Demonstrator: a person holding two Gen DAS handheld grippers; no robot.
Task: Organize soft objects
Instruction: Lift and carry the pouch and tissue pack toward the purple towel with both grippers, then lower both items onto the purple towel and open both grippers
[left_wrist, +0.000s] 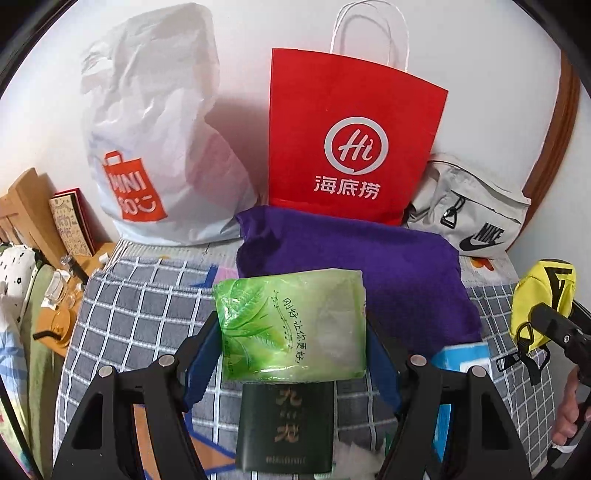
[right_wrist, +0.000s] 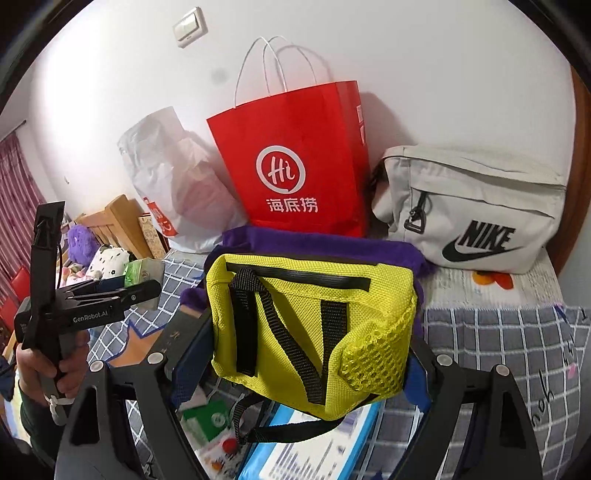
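A soft green plastic tissue pack (left_wrist: 291, 325) printed with leaves is clamped upright between the left tongs (left_wrist: 293, 332), above the checked bed. A yellow mesh fabric pouch (right_wrist: 314, 332) with black straps sits gripped in the right tongs (right_wrist: 314, 339), its strap dangling, before a purple plush cloth (left_wrist: 388, 258).

"NIKE" on grey pouch (right_wrist: 476, 206)

Green tissue pack (left_wrist: 291, 325), yellow mesh pouch (right_wrist: 310, 332), red bag (right_wrist: 295, 162).
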